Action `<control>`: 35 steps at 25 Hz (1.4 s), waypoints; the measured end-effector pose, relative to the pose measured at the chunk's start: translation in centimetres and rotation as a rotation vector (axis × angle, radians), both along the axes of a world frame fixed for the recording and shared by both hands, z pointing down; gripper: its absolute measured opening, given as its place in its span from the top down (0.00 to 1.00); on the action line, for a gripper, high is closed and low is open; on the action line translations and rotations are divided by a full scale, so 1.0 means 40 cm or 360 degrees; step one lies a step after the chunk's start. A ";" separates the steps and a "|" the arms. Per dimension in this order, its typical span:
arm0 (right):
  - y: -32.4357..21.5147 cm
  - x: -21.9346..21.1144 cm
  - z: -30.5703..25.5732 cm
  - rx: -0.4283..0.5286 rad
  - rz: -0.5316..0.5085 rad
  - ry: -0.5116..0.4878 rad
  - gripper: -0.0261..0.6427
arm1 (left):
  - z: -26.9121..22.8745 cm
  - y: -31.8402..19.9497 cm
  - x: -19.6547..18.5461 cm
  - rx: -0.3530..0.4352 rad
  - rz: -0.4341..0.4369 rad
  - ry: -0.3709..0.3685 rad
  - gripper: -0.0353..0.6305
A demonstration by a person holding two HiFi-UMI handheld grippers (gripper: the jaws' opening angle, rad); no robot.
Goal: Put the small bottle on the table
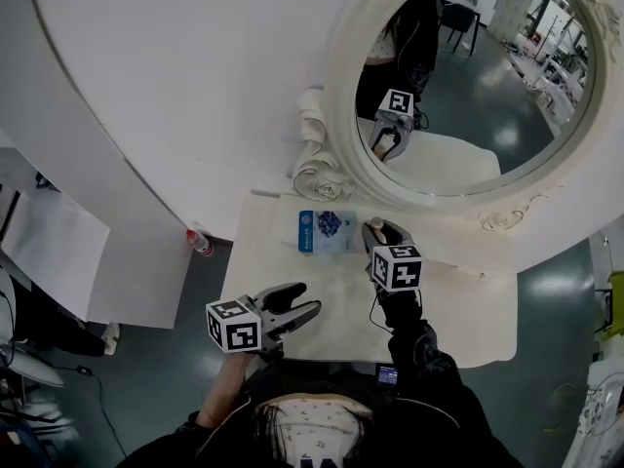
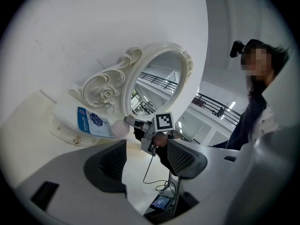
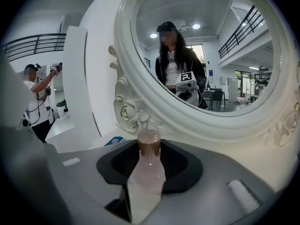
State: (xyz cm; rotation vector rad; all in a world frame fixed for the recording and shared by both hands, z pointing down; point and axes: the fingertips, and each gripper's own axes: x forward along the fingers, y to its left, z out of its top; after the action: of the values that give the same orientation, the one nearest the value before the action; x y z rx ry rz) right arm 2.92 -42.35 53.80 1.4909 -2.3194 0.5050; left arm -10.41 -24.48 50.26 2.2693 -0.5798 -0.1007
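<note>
Bottle [image 3: 147, 172]: pale pink with a brown cap, upright, clamped in the jaws of the right gripper [image 3: 150, 159], at the back edge of the bench [image 1: 292, 281], below the mirror [image 1: 458, 76].
Left gripper [image 1: 304, 303]: jaws spread, nothing between them, over the front left corner.
Packet [image 1: 322, 231]: blue, flat at the back edge, just left of the right gripper.

A: Where does the head view sit?
B: High over the mirror [image 1: 478, 76], looking steeply down at the table [image 1: 292, 291] before it.
A: And the gripper views?
B: Both are low. The left gripper view sees the mirror obliquely, and the right gripper view faces it close up (glass fills the top). All three share the mirror.
</note>
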 end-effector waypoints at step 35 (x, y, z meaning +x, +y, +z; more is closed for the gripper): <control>-0.013 0.029 0.019 0.0137 0.0001 0.0037 0.66 | 0.023 0.019 0.001 -0.0050 0.0028 -0.0024 0.54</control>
State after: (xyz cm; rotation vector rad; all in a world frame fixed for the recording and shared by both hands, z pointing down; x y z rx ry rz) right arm 4.06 -42.87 54.56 1.5275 -2.3499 0.3902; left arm -10.36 -23.71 51.18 2.2460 -0.5650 -0.0654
